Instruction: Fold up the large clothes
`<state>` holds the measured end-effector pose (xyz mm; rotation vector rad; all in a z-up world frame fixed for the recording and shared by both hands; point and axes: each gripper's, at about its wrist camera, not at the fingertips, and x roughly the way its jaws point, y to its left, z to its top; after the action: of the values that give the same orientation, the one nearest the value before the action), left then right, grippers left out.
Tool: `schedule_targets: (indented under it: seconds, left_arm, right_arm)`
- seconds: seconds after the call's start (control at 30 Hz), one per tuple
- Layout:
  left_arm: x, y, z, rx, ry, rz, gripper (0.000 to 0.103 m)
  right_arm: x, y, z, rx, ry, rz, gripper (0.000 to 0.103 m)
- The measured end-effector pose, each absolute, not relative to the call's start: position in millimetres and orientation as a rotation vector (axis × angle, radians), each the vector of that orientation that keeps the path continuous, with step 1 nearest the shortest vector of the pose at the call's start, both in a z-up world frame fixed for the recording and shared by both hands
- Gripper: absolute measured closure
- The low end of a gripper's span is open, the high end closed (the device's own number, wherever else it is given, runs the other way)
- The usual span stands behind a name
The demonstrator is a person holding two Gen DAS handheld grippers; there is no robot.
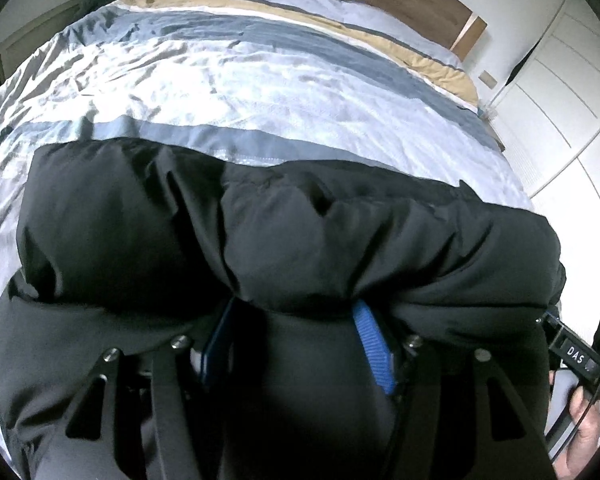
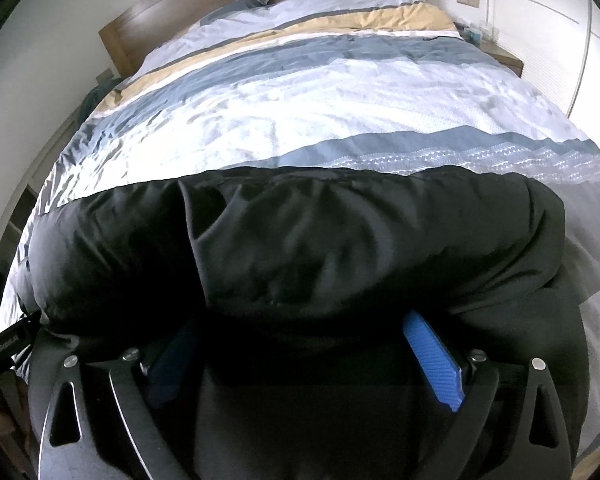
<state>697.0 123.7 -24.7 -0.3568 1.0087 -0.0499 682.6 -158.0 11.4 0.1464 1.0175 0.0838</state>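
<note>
Jacket [image 1: 260, 232] on bed [image 1: 220, 80]
</note>
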Motion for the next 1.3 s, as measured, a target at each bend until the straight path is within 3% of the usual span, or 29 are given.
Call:
schedule_targets:
  seconds: [0.43, 0.67, 0.93, 1.3]
  left_arm:
    - [647.7, 156.9, -1.0, -0.392, 0.992, 0.03, 0.045]
    - [623.8, 131.9, 19.8, -0.38, 0.95, -0.037, 0.045]
    - [619.4, 127.6, 5.1, -0.356, 0.975, -0.03, 0.045]
    - [603.6, 182.3, -13.7, -0.376, 0.955, 0.067, 0.045]
  right_arm:
    - [652.1, -178.4, 37.6, 0.143, 1.0, -0.003, 0.007]
    - [618.8, -144.0, 59.7, 0.109, 0.954, 0.103, 0.007]
    - [613.9, -109.3, 47.6, 0.036, 0.956, 0.179, 0.007]
    - [629.6, -173.7, 21.7, 0.132, 0.963, 0.056, 0.007]
